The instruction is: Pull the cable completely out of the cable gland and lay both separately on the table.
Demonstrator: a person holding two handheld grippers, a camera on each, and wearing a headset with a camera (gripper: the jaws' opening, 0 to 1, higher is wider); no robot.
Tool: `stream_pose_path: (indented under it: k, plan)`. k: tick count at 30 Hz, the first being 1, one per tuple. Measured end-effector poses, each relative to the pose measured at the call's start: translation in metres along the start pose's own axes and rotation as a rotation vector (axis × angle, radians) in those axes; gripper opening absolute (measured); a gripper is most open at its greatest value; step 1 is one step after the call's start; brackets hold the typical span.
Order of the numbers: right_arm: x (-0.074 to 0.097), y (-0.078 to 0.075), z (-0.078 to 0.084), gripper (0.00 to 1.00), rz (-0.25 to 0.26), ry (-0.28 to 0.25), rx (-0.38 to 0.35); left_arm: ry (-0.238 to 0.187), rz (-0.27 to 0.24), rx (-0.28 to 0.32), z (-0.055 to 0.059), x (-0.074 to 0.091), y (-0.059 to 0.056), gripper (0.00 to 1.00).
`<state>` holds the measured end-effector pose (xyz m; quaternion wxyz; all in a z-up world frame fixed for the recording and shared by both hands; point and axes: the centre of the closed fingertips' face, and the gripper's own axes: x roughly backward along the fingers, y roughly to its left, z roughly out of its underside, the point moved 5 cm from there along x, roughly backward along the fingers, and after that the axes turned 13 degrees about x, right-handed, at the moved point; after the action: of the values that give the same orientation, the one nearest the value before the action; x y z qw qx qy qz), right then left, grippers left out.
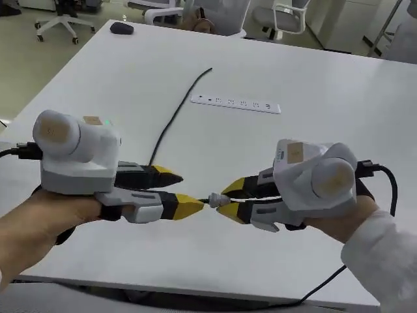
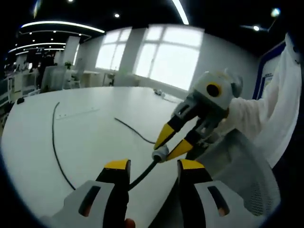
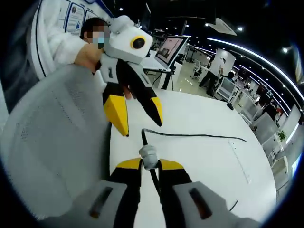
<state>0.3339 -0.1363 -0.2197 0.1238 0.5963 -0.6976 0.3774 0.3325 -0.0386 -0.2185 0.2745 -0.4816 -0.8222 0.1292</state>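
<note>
Broad white table (image 1: pixel 306 78), smooth and matt, with a rounded far corner. Left gripper (image 1: pixel 192 190) and right gripper (image 1: pixel 221 199): each a moulded grey-and-white plastic body held in a hand, with black tapered jaws that end in yellow wedge-shaped tips. The two are held nose to nose above the near part of the table. The left gripper's jaws stand apart and clamp nothing. Cable (image 1: pixel 171 116): thin, black, round and flexible. It lies in a long shallow curve on the table, and in the left gripper view its near stretch runs up between that gripper's parted jaws. Power strip (image 1: pixel 236 104): a flat white bar with a row of sockets, just beside the cable's far end. Mouse (image 1: pixel 122 28): dark, low and oval, near the far edge. Cable gland (image 1: pixel 212 203): a small, pale grey, stepped cylinder held off the table, pinched between the right gripper's closed tips, with the cable threaded through it
</note>
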Motion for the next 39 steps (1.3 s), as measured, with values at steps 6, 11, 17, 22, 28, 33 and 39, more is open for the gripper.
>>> stream_pose_path:
  k: [6, 11, 17, 22, 28, 33, 39]
  plan:
    - [0.018, -0.003, -0.021, 0.11, 0.006, 0.004, 0.071, -0.061, 0.114, -0.032, -0.015, -0.002, -0.020, 0.32]
    - [0.028, -0.002, -0.031, 0.11, -0.009, -0.006, 0.146, -0.099, 0.182, -0.067, -0.028, 0.004, -0.031, 0.25]
    - [0.043, 0.000, -0.046, 0.11, -0.008, -0.048, 0.196, -0.079, 0.226, -0.143, -0.033, 0.008, -0.039, 0.21]
    - [0.056, 0.000, -0.054, 0.11, 0.003, -0.059, 0.234, -0.093, 0.280, -0.176, -0.037, 0.008, -0.051, 0.17]
    - [0.063, 0.000, -0.053, 0.12, 0.016, -0.074, 0.223, -0.093, 0.296, -0.180, -0.040, 0.005, -0.057, 0.16]
    - [0.067, -0.003, -0.053, 0.13, 0.031, -0.166, 0.210, -0.115, 0.290, -0.202, -0.043, 0.008, -0.057, 0.16]
    - [0.088, -0.017, -0.055, 0.27, 0.001, -0.412, -0.184, -0.198, 0.319, -0.273, -0.052, 0.021, -0.060, 0.15]
